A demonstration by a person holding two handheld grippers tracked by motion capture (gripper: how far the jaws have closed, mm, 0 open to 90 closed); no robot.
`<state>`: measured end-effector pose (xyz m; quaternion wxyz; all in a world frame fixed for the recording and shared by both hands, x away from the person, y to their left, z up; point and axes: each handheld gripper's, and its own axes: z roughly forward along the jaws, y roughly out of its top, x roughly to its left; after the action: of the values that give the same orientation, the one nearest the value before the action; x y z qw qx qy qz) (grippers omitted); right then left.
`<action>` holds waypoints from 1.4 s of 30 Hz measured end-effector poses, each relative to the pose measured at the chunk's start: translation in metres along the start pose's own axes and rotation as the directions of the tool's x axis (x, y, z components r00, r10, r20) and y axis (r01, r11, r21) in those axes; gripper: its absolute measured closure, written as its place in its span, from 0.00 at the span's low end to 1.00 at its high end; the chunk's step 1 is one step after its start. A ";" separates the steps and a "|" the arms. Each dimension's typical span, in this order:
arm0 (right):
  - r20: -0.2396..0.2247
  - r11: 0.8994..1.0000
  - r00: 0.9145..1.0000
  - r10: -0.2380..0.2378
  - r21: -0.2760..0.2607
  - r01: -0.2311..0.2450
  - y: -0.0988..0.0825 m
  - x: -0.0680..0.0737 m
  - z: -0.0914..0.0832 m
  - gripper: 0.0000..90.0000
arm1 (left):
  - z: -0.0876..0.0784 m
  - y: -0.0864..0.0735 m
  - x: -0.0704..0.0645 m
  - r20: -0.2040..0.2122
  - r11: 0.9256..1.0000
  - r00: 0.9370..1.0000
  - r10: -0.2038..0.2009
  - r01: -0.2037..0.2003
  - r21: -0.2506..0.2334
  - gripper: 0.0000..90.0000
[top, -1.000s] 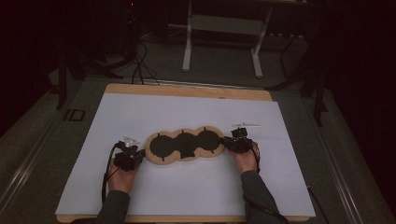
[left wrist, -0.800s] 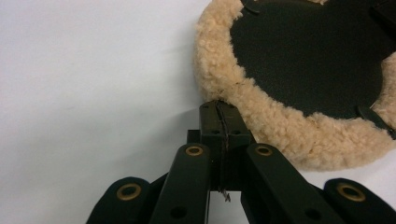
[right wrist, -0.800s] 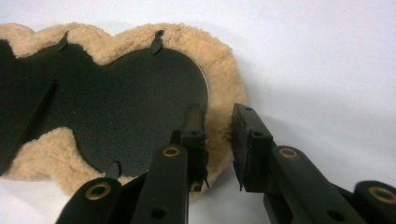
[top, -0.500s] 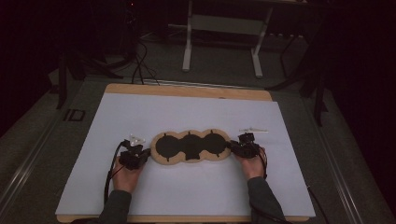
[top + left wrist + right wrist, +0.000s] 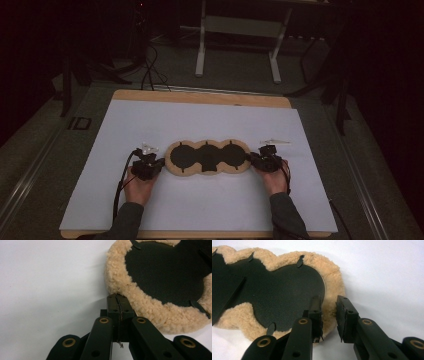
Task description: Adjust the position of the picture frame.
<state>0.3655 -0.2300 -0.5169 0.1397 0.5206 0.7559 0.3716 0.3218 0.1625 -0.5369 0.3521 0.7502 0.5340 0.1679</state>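
Since the earlier frames: the fleece pad (image 5: 208, 157) has come nearer to the person across the white sheet (image 5: 200, 120), and both hands have drawn back toward the near edge with it. The pad's long axis remains left to right, black three-lobed face up.

Pad now sits slightly near of the sheet's centre, between the two grippers.

Left gripper (image 5: 117, 300) at the pad's left end: jaws pressed together, tips touching the tan fleece rim; whether any fleece is caught between them cannot be told. In the high view the left gripper (image 5: 150, 164) lies just left of the pad.

Right gripper (image 5: 329, 305) at the pad's right end: jaws partly spread, the fleece rim standing between them, one jaw over the black face, the other outside the rim. Whether the pads press on it cannot be told.

No readable writing, brand or label on pad, sheet or grippers.
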 end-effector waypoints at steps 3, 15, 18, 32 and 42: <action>-0.002 1.000 1.000 0.000 -0.001 0.000 -0.001 -0.002 -0.001 0.83 | 0.001 0.001 -0.001 -0.005 1.000 1.000 0.003 -0.003 0.000 1.00; -0.017 1.000 1.000 0.012 -0.009 -0.012 -0.002 -0.007 -0.004 0.83 | 0.002 0.001 -0.004 0.003 1.000 1.000 0.004 -0.004 0.002 1.00; -0.026 1.000 1.000 0.010 -0.019 -0.010 -0.004 -0.008 -0.004 0.83 | 0.002 0.001 -0.002 0.018 1.000 1.000 -0.001 0.001 0.006 1.00; -0.023 0.998 0.999 -0.043 -0.049 0.042 -0.009 -0.004 -0.012 0.76 | -0.005 -0.003 -0.001 0.031 0.999 0.999 0.030 -0.031 0.019 0.90; -0.011 0.993 0.995 -0.098 -0.075 0.097 -0.011 -0.001 -0.028 0.72 | -0.020 -0.003 -0.011 0.042 0.998 0.997 0.065 -0.064 -0.021 0.86</action>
<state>0.3417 -0.2440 -0.5059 0.1713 0.4750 0.7670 0.3960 0.3027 0.1601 -0.5236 0.3651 0.7669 0.5002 0.1684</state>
